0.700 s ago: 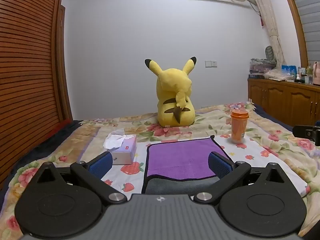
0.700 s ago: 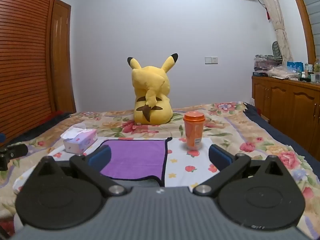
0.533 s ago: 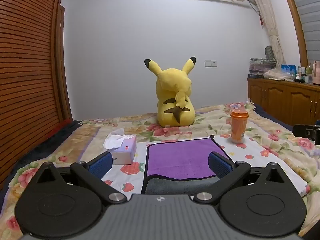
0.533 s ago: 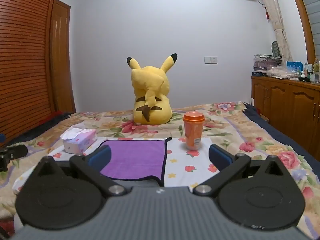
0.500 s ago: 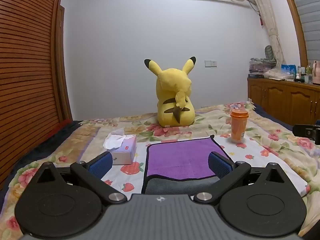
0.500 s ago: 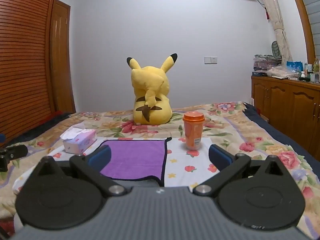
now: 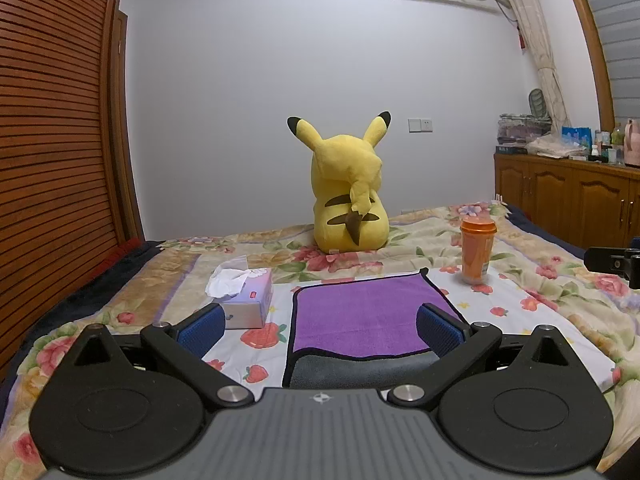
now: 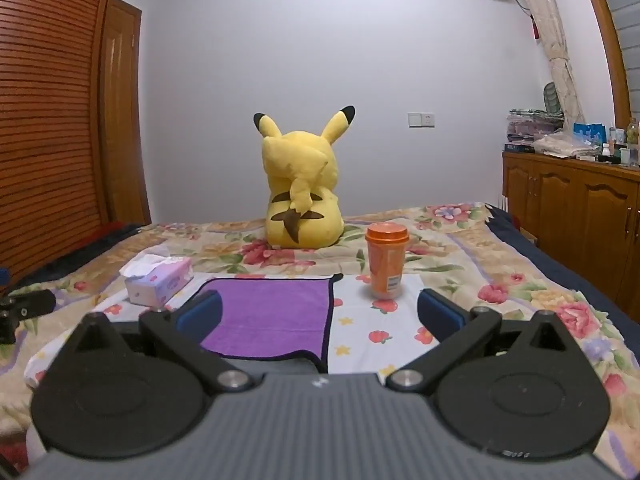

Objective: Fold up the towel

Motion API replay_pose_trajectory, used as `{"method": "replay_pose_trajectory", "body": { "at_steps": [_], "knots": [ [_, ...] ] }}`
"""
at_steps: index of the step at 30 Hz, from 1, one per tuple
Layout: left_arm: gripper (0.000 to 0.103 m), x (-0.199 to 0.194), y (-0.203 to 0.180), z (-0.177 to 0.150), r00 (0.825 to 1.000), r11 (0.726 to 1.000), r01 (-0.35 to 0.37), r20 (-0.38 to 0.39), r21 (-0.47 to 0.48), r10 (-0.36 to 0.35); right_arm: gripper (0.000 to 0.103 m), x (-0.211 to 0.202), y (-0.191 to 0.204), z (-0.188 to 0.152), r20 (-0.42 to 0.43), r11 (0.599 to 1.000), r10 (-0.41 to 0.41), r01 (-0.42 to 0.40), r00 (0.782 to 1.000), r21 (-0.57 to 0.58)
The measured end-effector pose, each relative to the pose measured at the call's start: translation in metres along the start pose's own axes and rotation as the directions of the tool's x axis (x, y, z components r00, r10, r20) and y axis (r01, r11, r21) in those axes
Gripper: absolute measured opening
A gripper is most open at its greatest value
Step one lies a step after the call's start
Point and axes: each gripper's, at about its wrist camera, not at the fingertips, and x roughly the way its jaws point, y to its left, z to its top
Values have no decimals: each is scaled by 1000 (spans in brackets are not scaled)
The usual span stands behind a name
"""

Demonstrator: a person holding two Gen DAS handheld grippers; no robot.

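Observation:
A purple towel [image 7: 362, 314] with a dark hem lies on the floral bedspread, its near part folded over to show a grey underside [image 7: 360, 372]. It also shows in the right wrist view [image 8: 272, 316]. My left gripper [image 7: 320, 330] is open and empty, hovering above the towel's near edge. My right gripper [image 8: 320, 316] is open and empty, over the towel's right edge. Neither touches the towel.
A tissue box [image 7: 246, 300] sits left of the towel, also seen in the right wrist view [image 8: 158, 282]. An orange lidded cup [image 7: 477, 250] stands to the right [image 8: 387, 266]. A yellow Pikachu plush [image 7: 348, 188] sits behind. Wooden cabinets [image 8: 572, 216] line the right wall.
The right gripper has drifted very slightly; the left gripper and the towel have not moved.

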Motion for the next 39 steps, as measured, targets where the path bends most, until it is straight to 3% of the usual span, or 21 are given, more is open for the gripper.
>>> {"method": "replay_pose_trajectory", "body": {
  "at_steps": [39],
  "knots": [
    [103, 0, 0, 0, 1000, 1000, -1, -3, 5, 1, 103, 1, -1, 0, -1, 1000, -1, 1, 1000, -2]
  ]
}}
